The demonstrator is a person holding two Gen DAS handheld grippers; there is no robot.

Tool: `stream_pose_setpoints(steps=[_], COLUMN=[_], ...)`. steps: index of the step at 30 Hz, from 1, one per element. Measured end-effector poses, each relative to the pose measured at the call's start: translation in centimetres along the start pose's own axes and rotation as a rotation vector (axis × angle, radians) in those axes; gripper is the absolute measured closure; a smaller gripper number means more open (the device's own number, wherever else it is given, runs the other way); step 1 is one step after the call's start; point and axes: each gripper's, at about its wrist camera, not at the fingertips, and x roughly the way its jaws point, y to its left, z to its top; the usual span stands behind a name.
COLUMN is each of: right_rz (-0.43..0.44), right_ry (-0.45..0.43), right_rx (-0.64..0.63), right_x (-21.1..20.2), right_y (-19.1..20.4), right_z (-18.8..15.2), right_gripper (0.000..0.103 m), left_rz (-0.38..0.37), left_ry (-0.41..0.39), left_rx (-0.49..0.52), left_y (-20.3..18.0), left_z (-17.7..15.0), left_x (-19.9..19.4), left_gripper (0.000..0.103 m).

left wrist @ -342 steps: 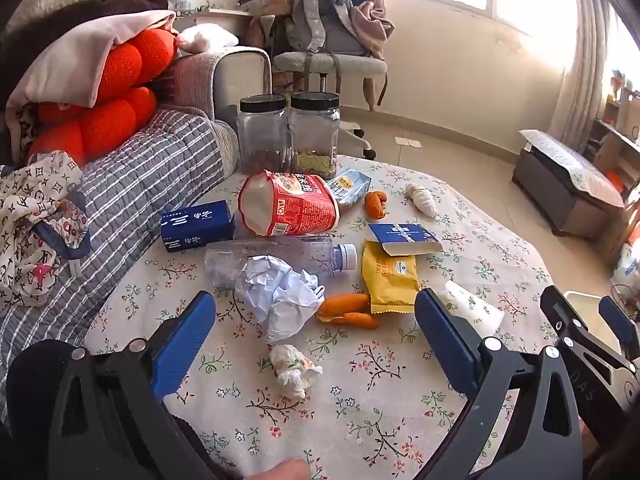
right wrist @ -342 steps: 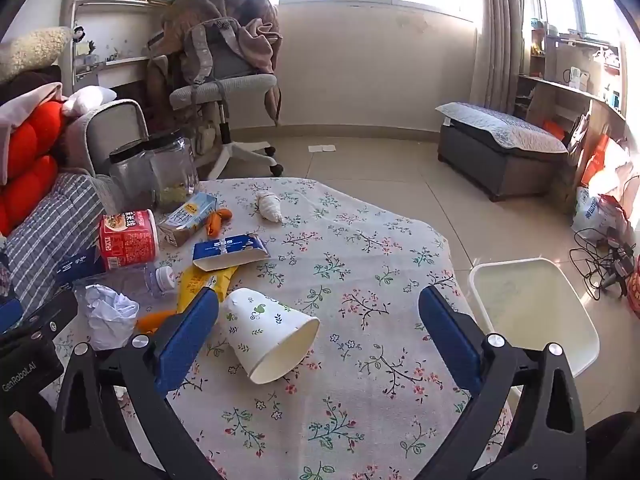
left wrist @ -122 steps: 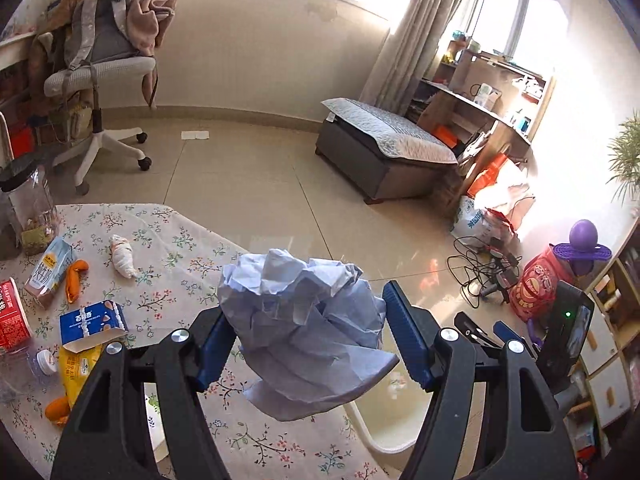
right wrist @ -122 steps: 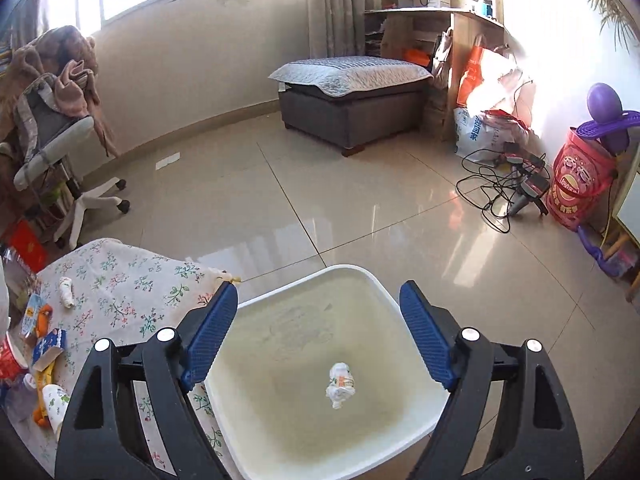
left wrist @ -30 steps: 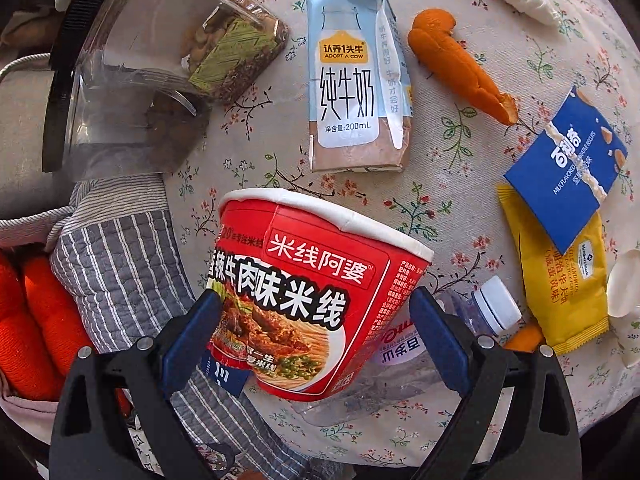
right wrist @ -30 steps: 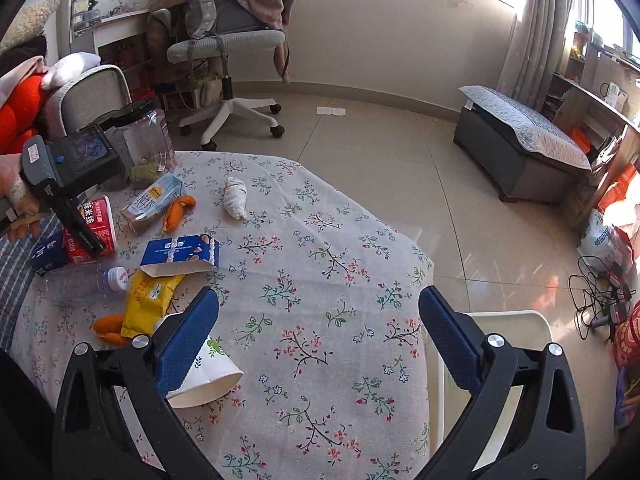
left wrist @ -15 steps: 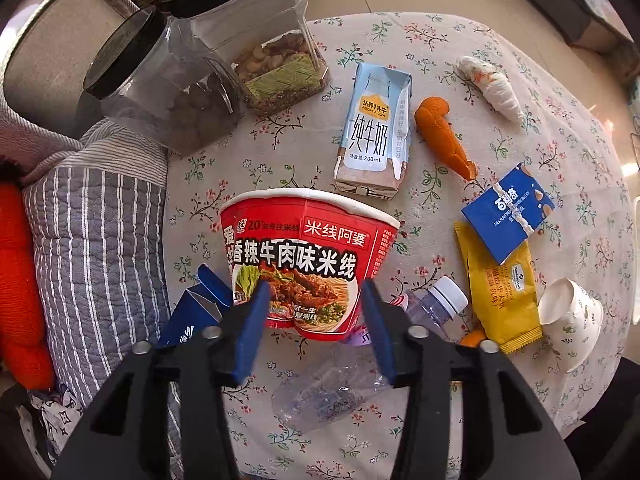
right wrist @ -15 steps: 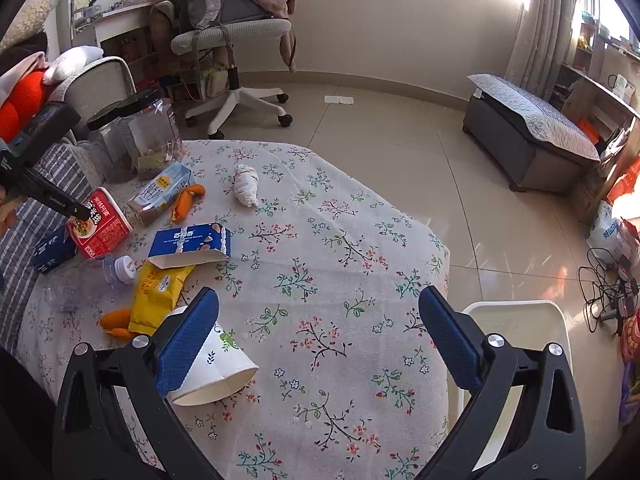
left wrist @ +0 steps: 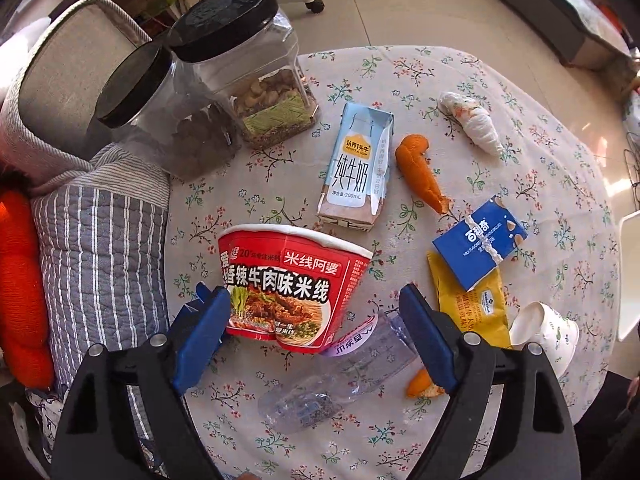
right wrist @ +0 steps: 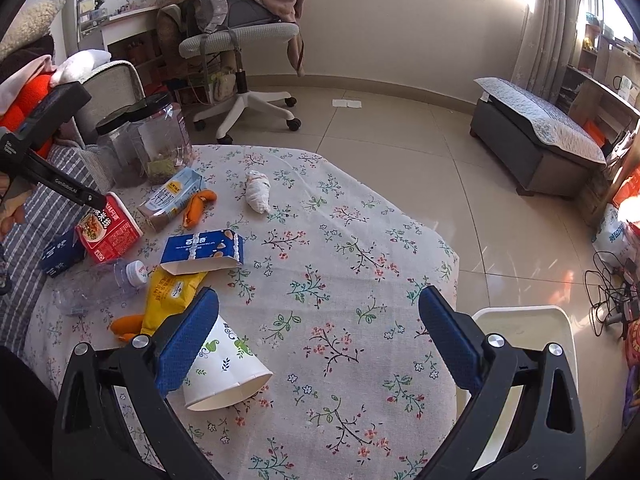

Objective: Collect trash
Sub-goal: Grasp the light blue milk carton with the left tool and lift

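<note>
My left gripper is shut on a red instant-noodle cup and holds it above the floral table; the cup also shows in the right wrist view. Below it lie a crushed clear bottle, a milk carton, orange peel, a blue biscuit box, a yellow wrapper and a paper cup. My right gripper is open and empty over the table's near edge, its left finger beside the paper cup. A white bin stands on the floor to the right.
Two black-lidded jars stand at the table's back left beside a striped cushion. A twisted tissue lies at the far side. An office chair and a grey bench stand on the tiled floor.
My left gripper has closed on the noodle cup and lifted it off the table. My right gripper has drifted closer to the paper cup.
</note>
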Motion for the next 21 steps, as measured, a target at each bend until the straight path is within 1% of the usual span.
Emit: stream_pose_setpoints(steps=[3, 5, 8, 11, 15, 16, 18, 21], right_rz=[0.001, 0.003, 0.009, 0.014, 0.017, 0.017, 0.016, 0.012], right_ry=[0.012, 0.022, 0.034, 0.040, 0.055, 0.058, 0.063, 0.081], right_rx=[0.008, 0.005, -0.004, -0.014, -0.020, -0.018, -0.013, 0.009], right_x=[0.2, 0.4, 0.6, 0.9, 1.4, 1.5, 1.8, 2.5], right_y=[-0.1, 0.0, 0.3, 0.7, 0.9, 0.9, 0.9, 0.5], right_z=[0.0, 0.1, 0.1, 0.2, 0.3, 0.4, 0.4, 0.3], right_gripper=[0.007, 0.007, 0.007, 0.007, 0.007, 0.007, 0.007, 0.007], left_rz=[0.006, 0.023, 0.060, 0.054, 0.070, 0.061, 0.039, -0.007], left_ry=[0.015, 0.031, 0.080, 0.105, 0.126, 0.131, 0.145, 0.124], left_rx=[0.020, 0.032, 0.026, 0.018, 0.010, 0.006, 0.003, -0.023], left_y=[-1.5, -2.2, -2.6, -2.9, -3.3, -3.3, -3.5, -3.4], left_z=[2.3, 4.0, 6.3, 8.0, 9.9, 10.3, 10.7, 10.6], left_x=[1.8, 3.4, 6.5, 9.0, 11.5, 12.0, 12.8, 12.9], left_gripper=[0.019, 0.019, 0.019, 0.019, 0.021, 0.023, 0.034, 0.044])
